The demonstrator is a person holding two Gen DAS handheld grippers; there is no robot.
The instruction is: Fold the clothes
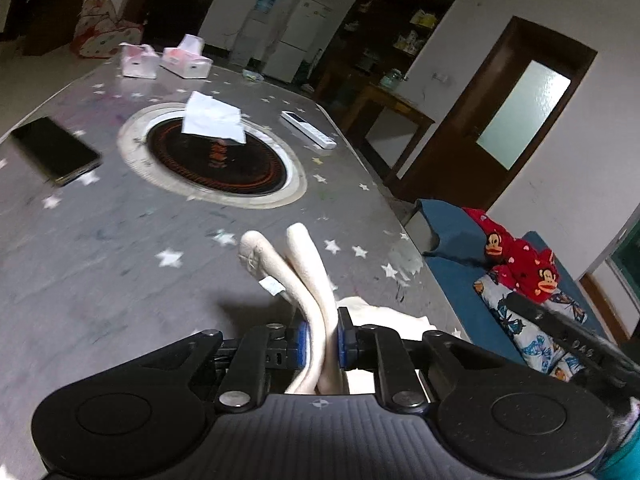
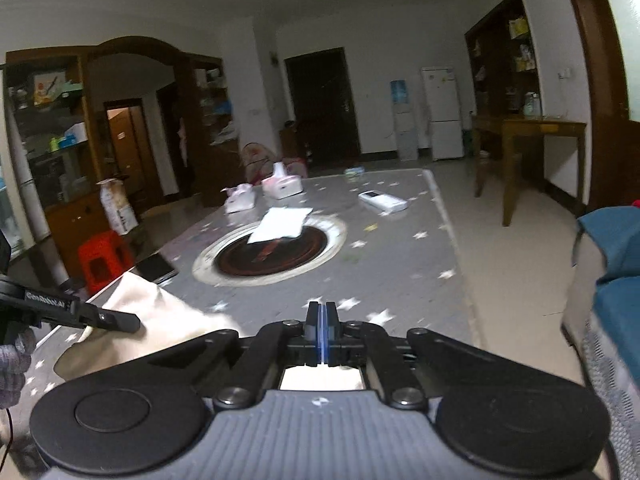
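Note:
A cream-white garment [image 1: 308, 280] lies at the near edge of the grey star-patterned table [image 1: 100, 264]. My left gripper [image 1: 322, 344] is shut on a doubled fold of it, and the fold sticks up between the blue pads. In the right wrist view the garment [image 2: 160, 320] spreads over the table's near left corner, with the left gripper [image 2: 120, 322] on it. My right gripper [image 2: 321, 320] is shut, pads pressed together with nothing seen between them. A pale patch of cloth shows just beneath its base.
The table holds a round black hotplate [image 1: 216, 160], a white paper [image 1: 214, 120], a black phone [image 1: 56, 148], a white remote [image 1: 308, 130] and two tissue packs [image 1: 164, 60]. A blue sofa with red clothes [image 1: 516, 260] is to the right. A red stool [image 2: 102, 260] stands left.

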